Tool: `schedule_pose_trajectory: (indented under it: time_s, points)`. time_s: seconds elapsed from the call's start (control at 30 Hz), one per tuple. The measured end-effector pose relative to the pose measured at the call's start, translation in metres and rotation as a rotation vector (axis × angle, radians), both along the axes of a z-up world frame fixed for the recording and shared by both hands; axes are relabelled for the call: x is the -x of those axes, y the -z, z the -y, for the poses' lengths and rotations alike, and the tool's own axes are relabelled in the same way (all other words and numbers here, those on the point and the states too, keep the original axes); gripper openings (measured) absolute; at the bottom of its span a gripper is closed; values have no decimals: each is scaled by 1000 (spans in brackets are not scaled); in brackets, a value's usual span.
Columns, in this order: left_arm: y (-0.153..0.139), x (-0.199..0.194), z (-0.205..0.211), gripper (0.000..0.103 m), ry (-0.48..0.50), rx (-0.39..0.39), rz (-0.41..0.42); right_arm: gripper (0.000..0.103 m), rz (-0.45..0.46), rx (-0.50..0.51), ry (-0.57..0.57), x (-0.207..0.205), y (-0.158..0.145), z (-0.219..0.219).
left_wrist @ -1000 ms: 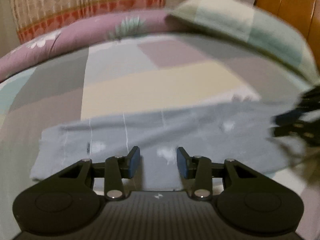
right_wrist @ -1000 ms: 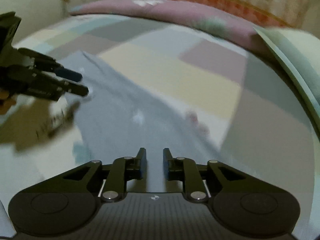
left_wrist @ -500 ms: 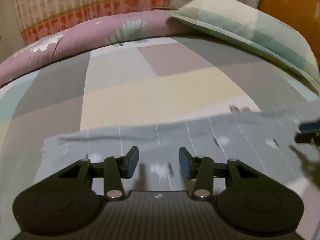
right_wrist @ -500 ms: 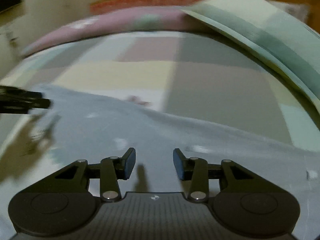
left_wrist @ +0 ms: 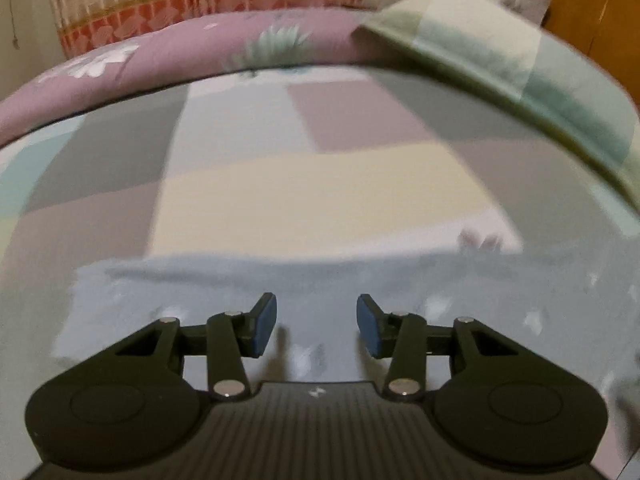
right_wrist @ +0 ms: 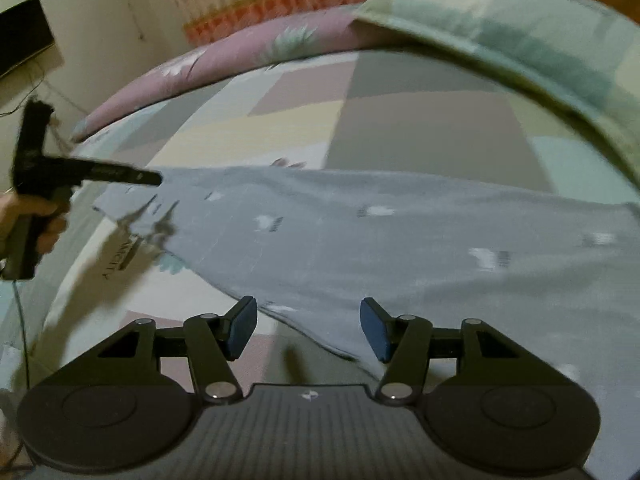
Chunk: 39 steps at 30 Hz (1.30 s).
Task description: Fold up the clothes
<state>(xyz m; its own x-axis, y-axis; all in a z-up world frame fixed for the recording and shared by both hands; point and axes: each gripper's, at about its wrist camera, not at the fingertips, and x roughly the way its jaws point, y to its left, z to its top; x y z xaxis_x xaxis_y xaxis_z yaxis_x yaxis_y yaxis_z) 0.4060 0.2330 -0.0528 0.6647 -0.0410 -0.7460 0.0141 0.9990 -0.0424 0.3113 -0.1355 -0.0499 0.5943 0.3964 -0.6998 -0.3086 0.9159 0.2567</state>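
Right wrist view gives the better look here: a blue-grey garment [right_wrist: 400,240] with small white motifs lies spread out long and mostly flat on the bed [right_wrist: 420,120], which has a patchwork sheet. Relative to that garment, a purple floral quilt [right_wrist: 240,60] sits well beyond its far edge, and a green checked pillow [right_wrist: 520,28] lies past its far right side.

The right tongs [right_wrist: 308,326] are wide open with nothing between the blue pads, hovering right at the garment's near edge where it runs diagonally. The left tongs [left_wrist: 316,326] are also wide open and holding nothing, and sit over the garment's near side toward its left end. In the right wrist view you can see the left tongs [right_wrist: 132,176] from the side, held in the person's hand [right_wrist: 36,220], pointing at the garment's far-left corner.

I can't tell from this whether it's laid out ready for a fold or already folded once into this long strip, since the blur hides any layered edges.

Either way, if a pinch is coming, I'd say grab the hem itself and not mid-cloth, catch all layers at the edge, and keep both tongs level with each other so the cloth doesn't skew. Thin fabric like this will probably drag and wrinkle on the sheet if pulled low.
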Motion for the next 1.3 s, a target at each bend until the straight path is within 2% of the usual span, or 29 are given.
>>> schedule_pose_trajectory:
  time_s: [0.13,0.2,0.27,0.3,0.47,0.57,0.6,0.7,0.9,0.93,0.97,1.07,1.13,1.17,1.23,1.3]
  points:
    - [32,-23,9,46,-78,-3,-48,63,35,30,52,20,-7,39]
    - [32,-22,12,47,-127,-29,-46,63,46,43,97,24,-10,67]
    - [26,-20,21,44,-156,-80,-67,63,65,60,134,27,-13,97]
    - [23,-17,26,44,-138,-87,-75,63,78,72,150,27,-15,113]
    - [7,4,73,49,14,-27,-99,61,112,132,276,8,-14,195]
    - [0,21,109,50,109,2,-104,56,112,110,319,-7,-6,243]
    - [-2,28,120,50,137,15,-105,51,106,95,317,-11,-3,257]
    - [-4,43,150,50,226,44,-115,48,93,34,286,-23,8,286]
    - [-4,67,199,50,353,31,-121,46,83,1,149,-50,26,286]
    - [-4,68,203,50,360,29,-125,40,70,6,124,-54,29,282]
    - [-4,70,206,50,367,28,-128,5,57,24,107,-57,31,278]
    - [-6,72,208,50,358,21,-126,4,71,108,134,-60,27,273]
    - [-7,72,208,50,354,23,-119,4,92,92,176,-59,21,279]
    - [-7,71,210,50,357,27,-117,6,101,76,192,-58,18,283]
    - [-8,69,212,50,363,33,-112,18,99,61,204,-55,14,286]
    - [-8,68,215,50,369,40,-107,20,110,62,216,-46,9,288]
